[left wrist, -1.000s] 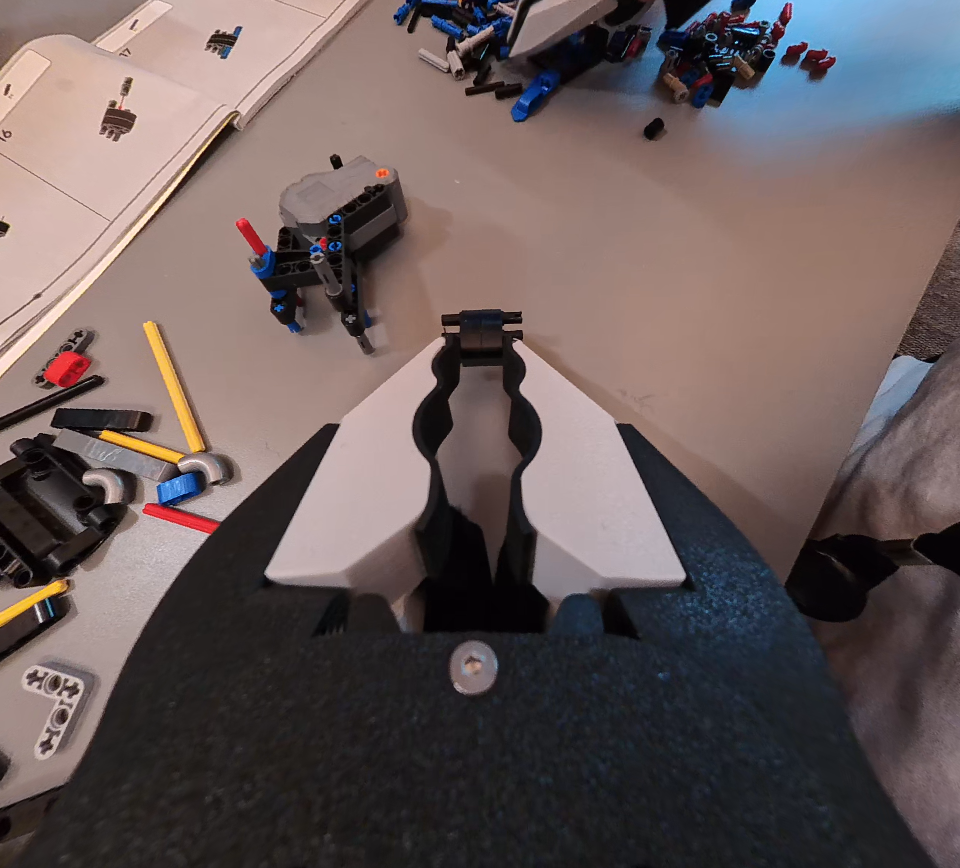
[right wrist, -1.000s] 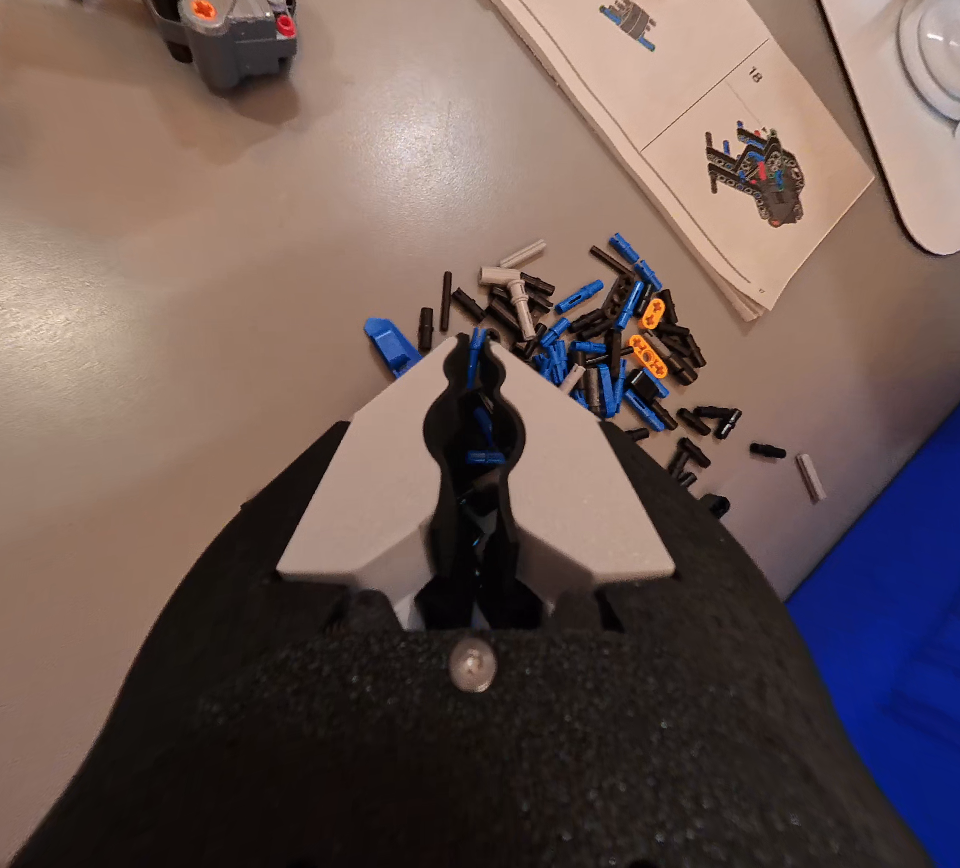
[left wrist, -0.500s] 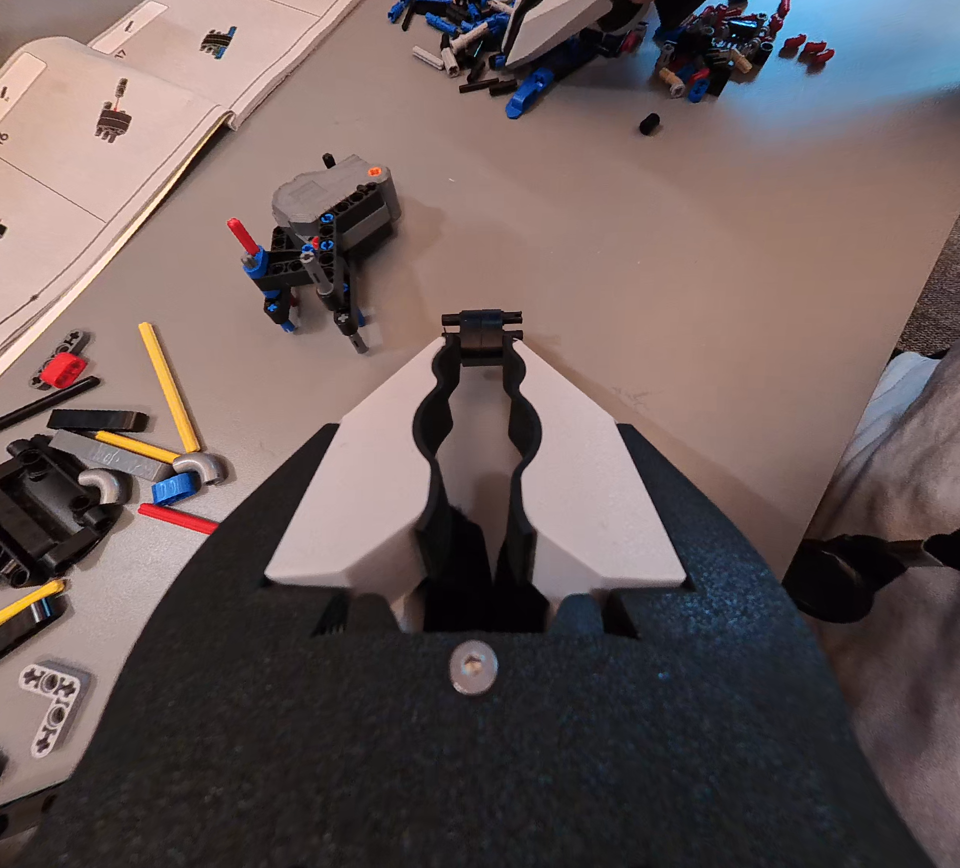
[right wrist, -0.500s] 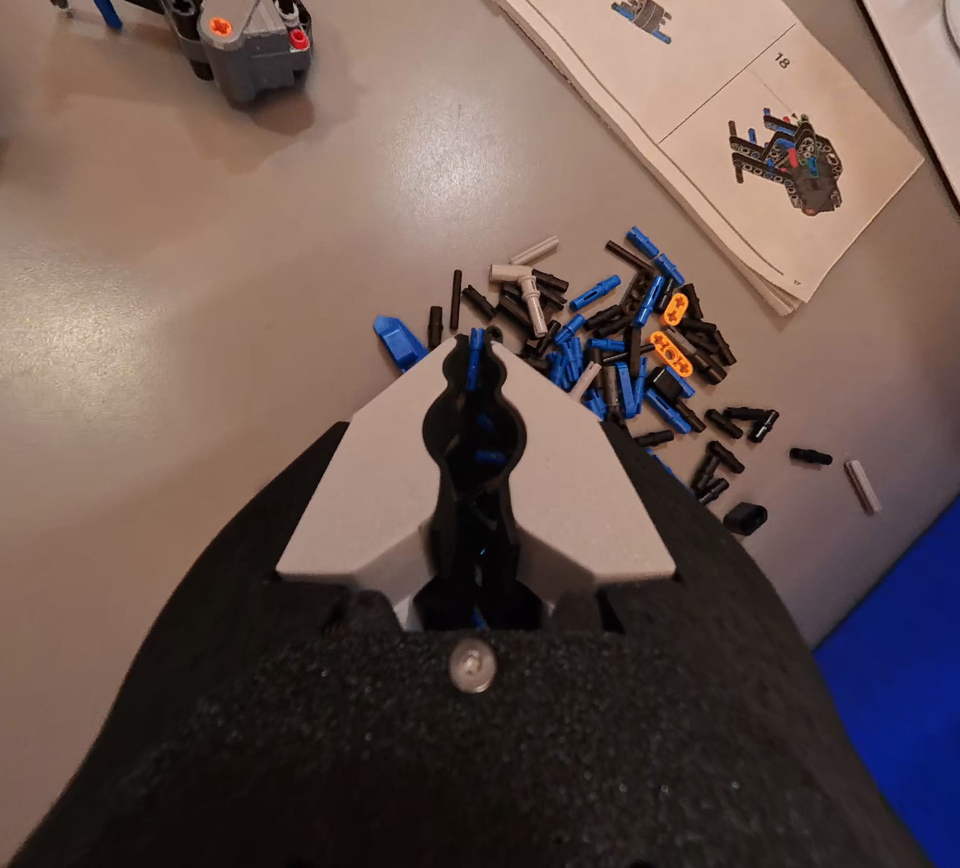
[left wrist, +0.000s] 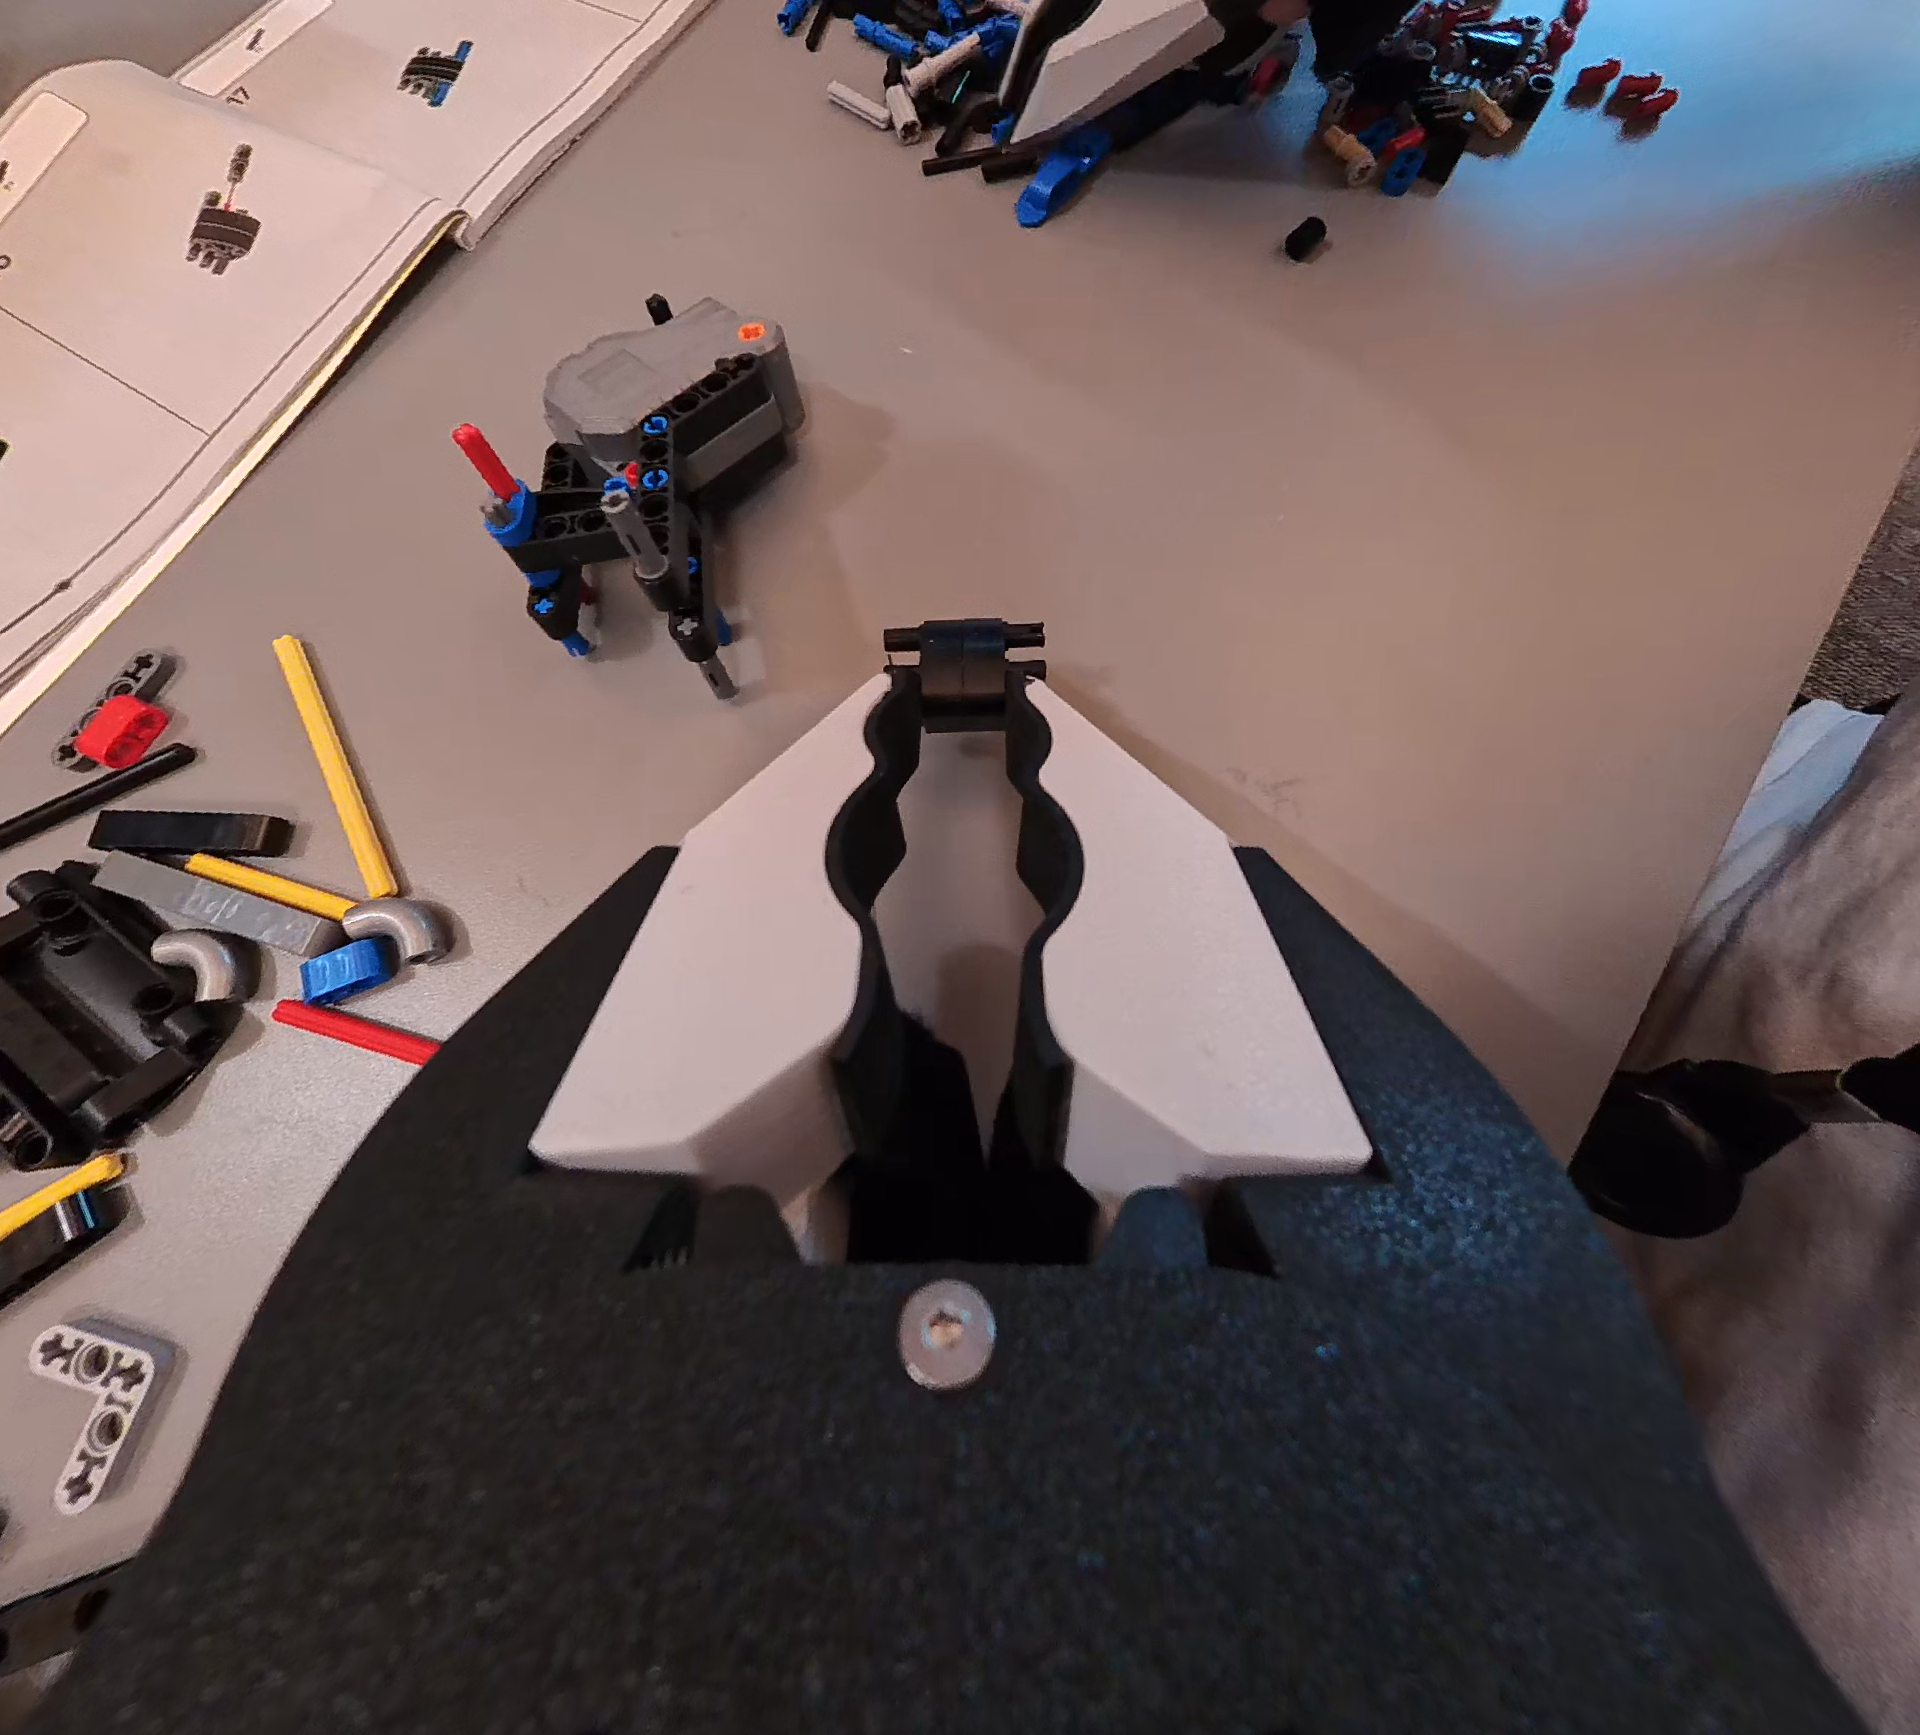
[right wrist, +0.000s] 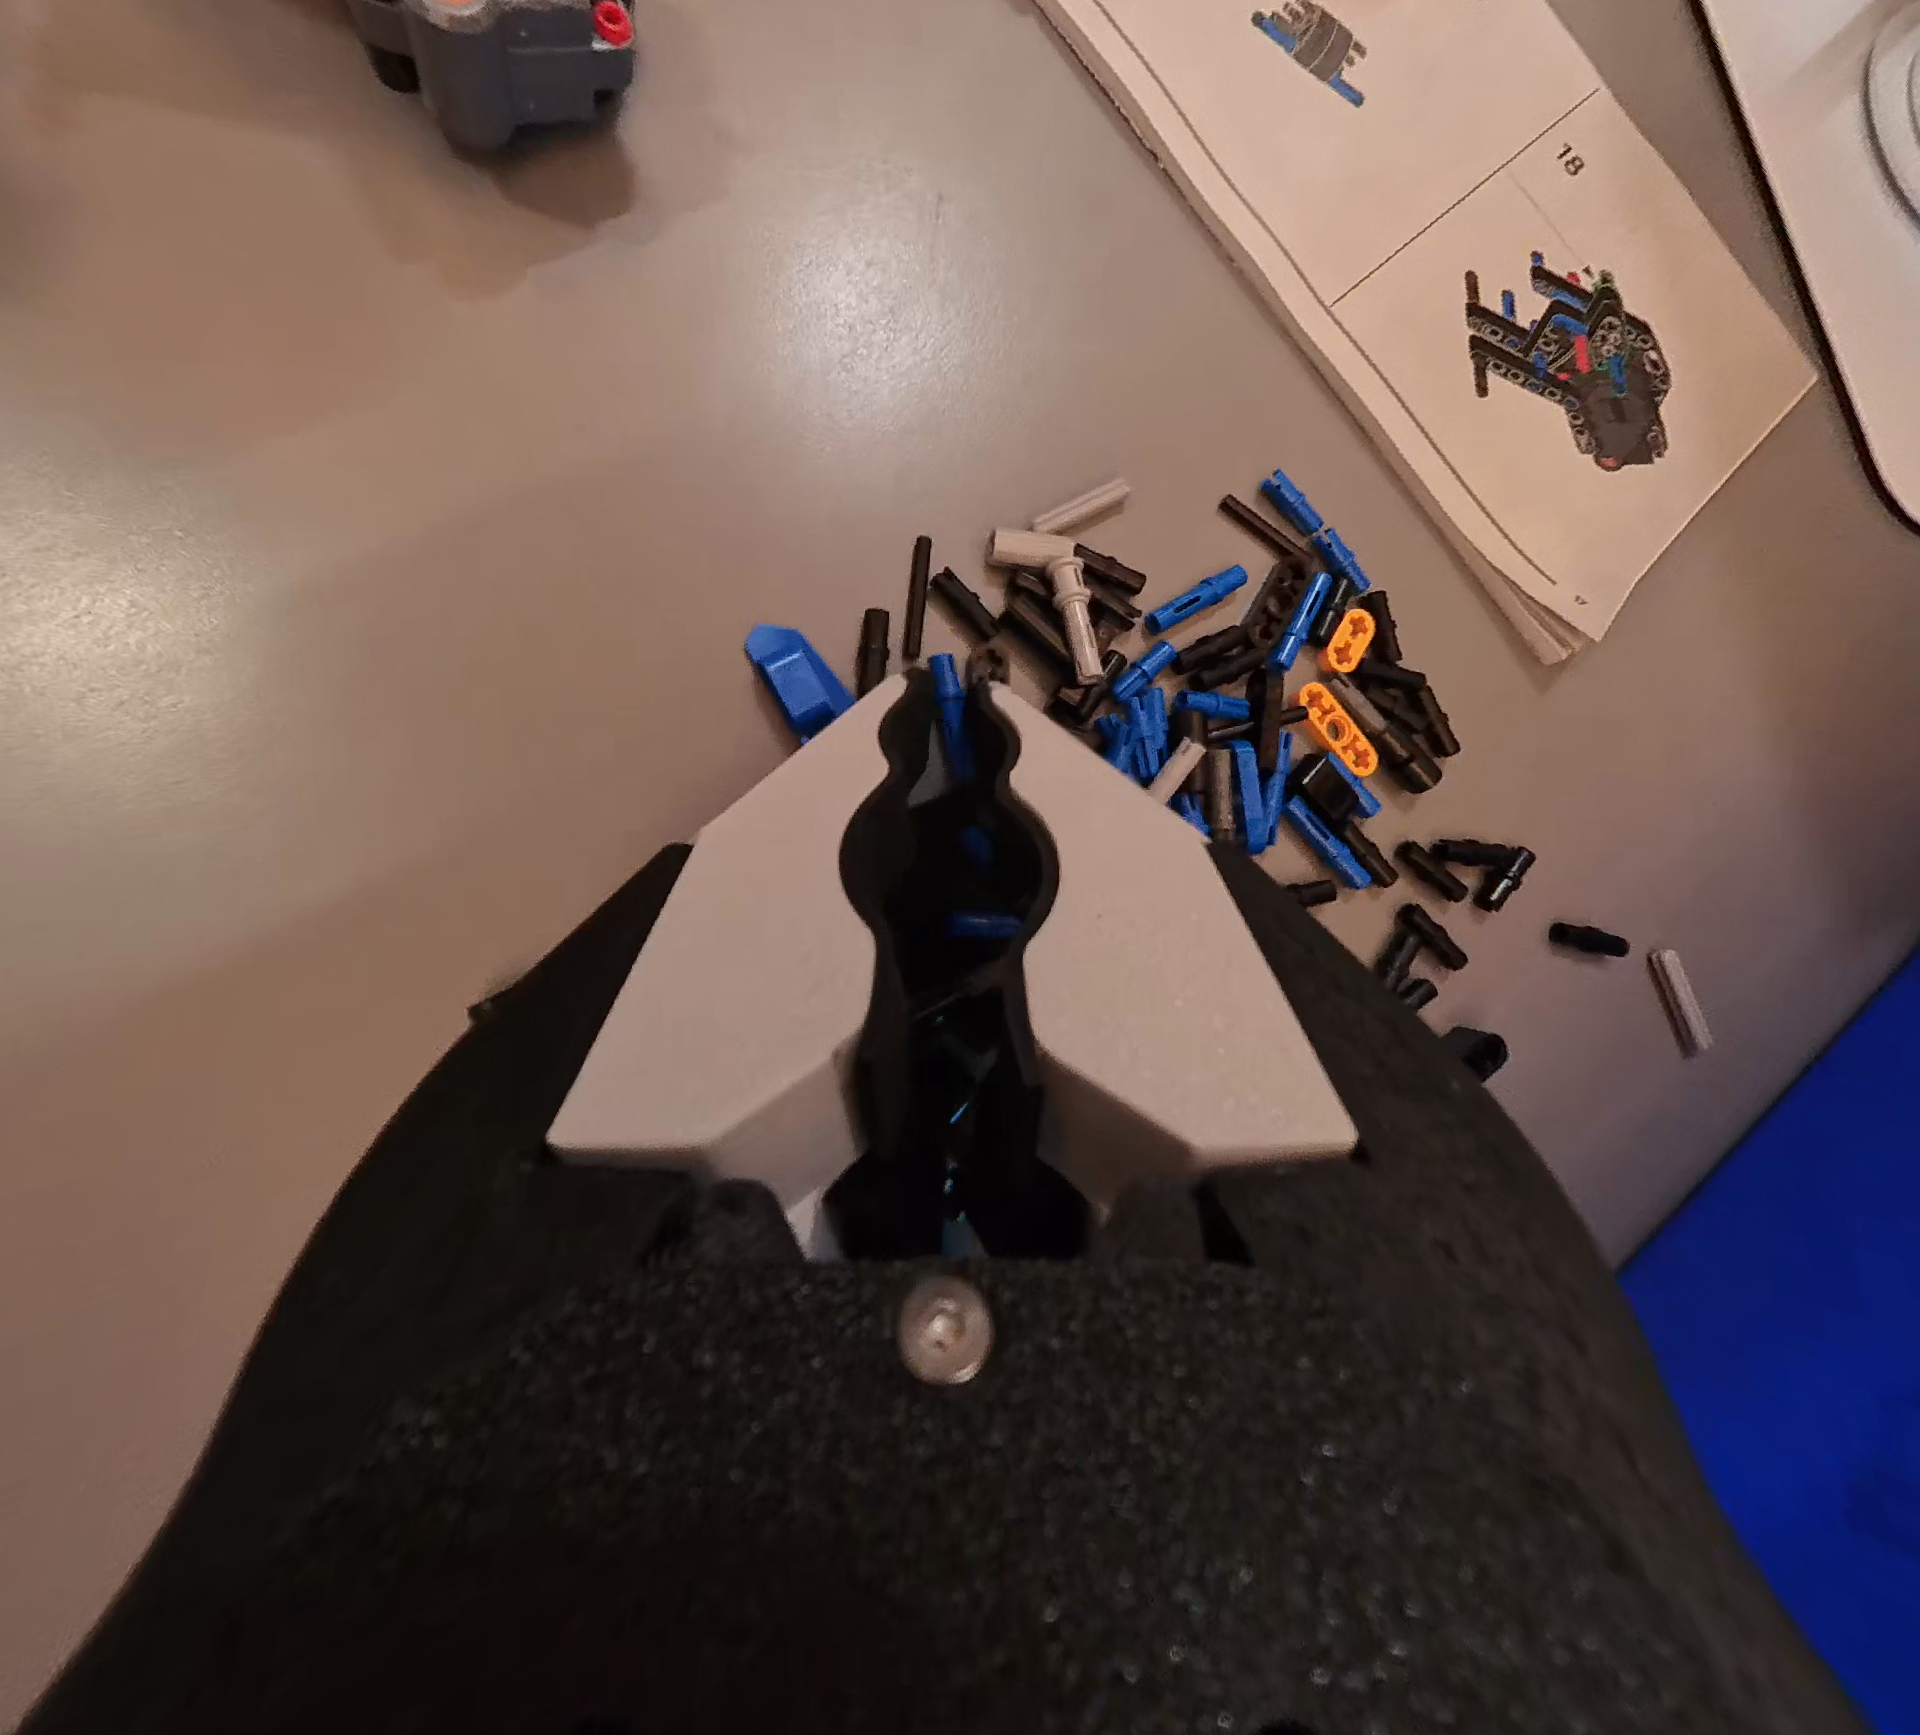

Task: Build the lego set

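Grey tabletop carries scattered lego pieces and an open instruction booklet.

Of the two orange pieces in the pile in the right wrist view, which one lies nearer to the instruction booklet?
The upper orange piece, the smaller-looking one lying beside a blue pin. The other orange piece lies below it, farther from the instruction booklet.
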Demonstrator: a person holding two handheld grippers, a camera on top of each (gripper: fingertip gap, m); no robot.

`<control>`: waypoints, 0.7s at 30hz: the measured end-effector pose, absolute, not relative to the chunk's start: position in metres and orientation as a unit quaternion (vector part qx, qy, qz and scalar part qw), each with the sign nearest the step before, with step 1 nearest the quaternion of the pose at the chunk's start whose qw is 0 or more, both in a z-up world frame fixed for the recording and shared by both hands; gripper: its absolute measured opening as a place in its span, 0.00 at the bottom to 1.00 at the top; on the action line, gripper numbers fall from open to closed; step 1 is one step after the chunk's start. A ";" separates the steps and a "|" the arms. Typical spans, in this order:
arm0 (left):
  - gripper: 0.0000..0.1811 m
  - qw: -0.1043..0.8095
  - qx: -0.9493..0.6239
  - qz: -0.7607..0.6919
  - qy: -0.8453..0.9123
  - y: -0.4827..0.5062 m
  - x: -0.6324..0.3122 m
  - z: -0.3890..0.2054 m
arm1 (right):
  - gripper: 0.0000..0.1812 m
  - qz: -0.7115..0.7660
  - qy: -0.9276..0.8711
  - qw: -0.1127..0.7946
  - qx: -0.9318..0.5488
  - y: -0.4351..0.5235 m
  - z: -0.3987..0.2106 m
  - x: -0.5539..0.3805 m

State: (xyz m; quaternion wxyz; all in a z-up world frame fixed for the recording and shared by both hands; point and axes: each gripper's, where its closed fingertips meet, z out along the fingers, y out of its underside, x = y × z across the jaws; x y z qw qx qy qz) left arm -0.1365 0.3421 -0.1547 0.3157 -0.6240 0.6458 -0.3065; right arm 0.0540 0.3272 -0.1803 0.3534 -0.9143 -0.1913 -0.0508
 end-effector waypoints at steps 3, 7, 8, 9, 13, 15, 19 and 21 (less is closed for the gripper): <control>0.08 0.317 -0.626 -0.307 0.644 0.343 -0.137 -0.154 | 0.05 -0.041 -0.190 0.354 -0.915 0.328 -0.179 0.052; 0.08 0.316 -0.628 -0.308 0.641 0.344 -0.138 -0.155 | 0.05 -0.056 -0.202 0.362 -0.908 0.326 -0.174 0.052; 0.08 0.316 -0.628 -0.308 0.642 0.344 -0.138 -0.155 | 0.04 -0.061 -0.204 0.363 -0.907 0.326 -0.173 0.052; 0.08 0.316 -0.627 -0.307 0.643 0.344 -0.138 -0.155 | 0.05 -0.066 -0.205 0.361 -0.907 0.325 -0.173 0.053; 0.08 0.315 -0.626 -0.307 0.644 0.344 -0.138 -0.156 | 0.05 -0.060 -0.203 0.353 -0.911 0.321 -0.175 0.053; 0.08 0.314 -0.627 -0.307 0.643 0.344 -0.138 -0.156 | 0.05 -0.061 -0.204 0.354 -0.911 0.321 -0.176 0.053; 0.08 0.314 -0.626 -0.306 0.644 0.343 -0.138 -0.157 | 0.04 -0.049 -0.213 0.346 -0.912 0.322 -0.180 0.049; 0.08 0.315 -0.626 -0.305 0.645 0.344 -0.139 -0.157 | 0.03 -0.047 -0.218 0.344 -0.912 0.324 -0.180 0.047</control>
